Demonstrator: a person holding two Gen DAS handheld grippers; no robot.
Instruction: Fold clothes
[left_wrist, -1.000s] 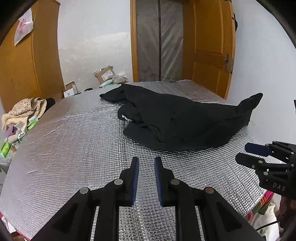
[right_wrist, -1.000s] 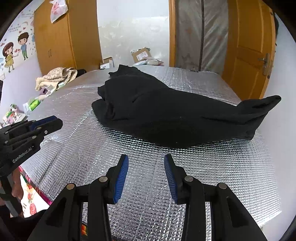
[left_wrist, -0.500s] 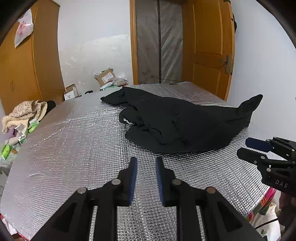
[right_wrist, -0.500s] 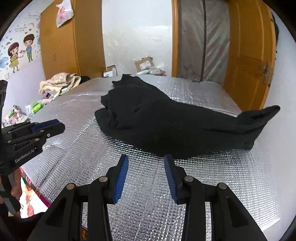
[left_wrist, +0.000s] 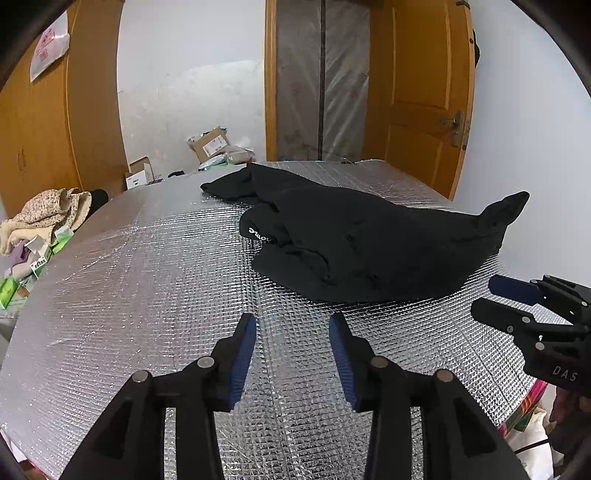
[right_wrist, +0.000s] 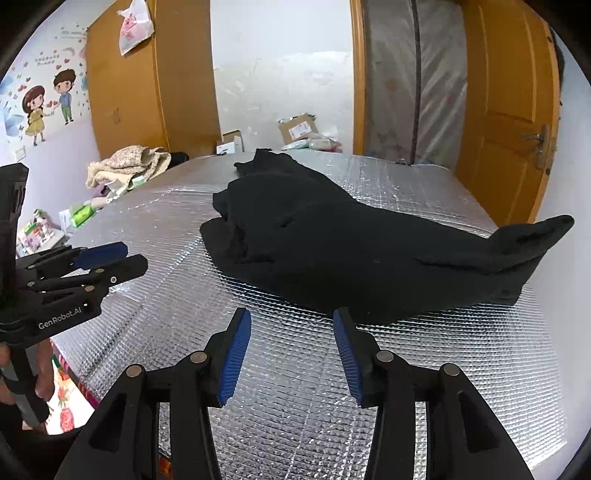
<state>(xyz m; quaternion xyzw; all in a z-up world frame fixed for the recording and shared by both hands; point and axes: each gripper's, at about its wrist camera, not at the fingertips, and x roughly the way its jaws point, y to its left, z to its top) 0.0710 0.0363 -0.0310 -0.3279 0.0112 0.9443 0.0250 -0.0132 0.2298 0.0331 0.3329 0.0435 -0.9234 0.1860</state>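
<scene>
Two hand-held grippers hover over the near edge of a surface covered in silver quilted foil (left_wrist: 129, 295), ahead of a folding job. The left hand-held gripper (left_wrist: 291, 332) has just been spreading its jaws and now stands wide with nothing between its blue pads; the right hand-held gripper (right_wrist: 291, 328) has likewise been opening and holds only air.

Just beyond both lies the task's thing, a black garment (right_wrist: 332, 240), heaped in a rumpled mound across the middle of the foil, one end poking up near the right edge by the white wall, white lettering showing on a rolled band at its left side.

The risks, as judged from here: the dark cloth hides its own seams and layers, so a pinch could catch several thicknesses or a wrong edge and drag the whole heap instead of spreading it. The foil looks slick, so the garment may slide towards the edge. A floral cloth pile (right_wrist: 125, 166) and cardboard boxes (left_wrist: 210, 144) lie farther off, well apart.
</scene>
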